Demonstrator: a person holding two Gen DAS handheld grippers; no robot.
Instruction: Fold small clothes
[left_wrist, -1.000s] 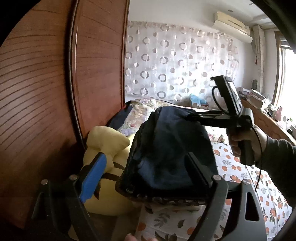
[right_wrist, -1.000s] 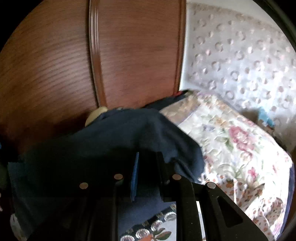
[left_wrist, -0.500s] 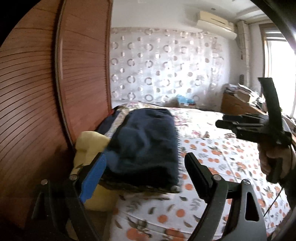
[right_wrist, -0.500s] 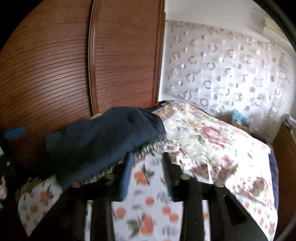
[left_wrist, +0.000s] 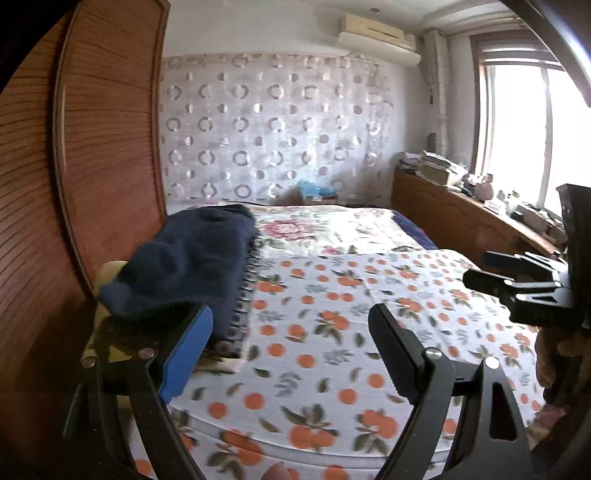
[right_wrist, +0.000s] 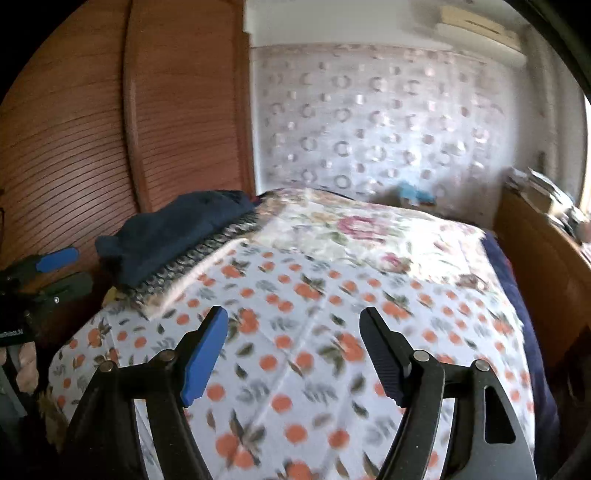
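A folded dark navy garment (left_wrist: 192, 262) with a patterned trim lies at the left side of the bed near the wooden headboard, partly over a yellow plush. It also shows in the right wrist view (right_wrist: 173, 236). My left gripper (left_wrist: 291, 347) is open and empty, just in front of the garment. My right gripper (right_wrist: 291, 350) is open and empty above the orange-print sheet (right_wrist: 314, 332). The right gripper also shows at the right edge of the left wrist view (left_wrist: 517, 280).
A ribbed wooden headboard (left_wrist: 74, 184) stands at the left. A yellow plush (left_wrist: 110, 269) sits under the garment. A floral quilt (left_wrist: 314, 225) covers the far bed. A wooden cabinet (left_wrist: 461, 218) with clutter runs along the window on the right.
The right gripper let go of the navy garment, opened and drew back. The garment now rests on the bed's left side. Both grippers pulled away from it.
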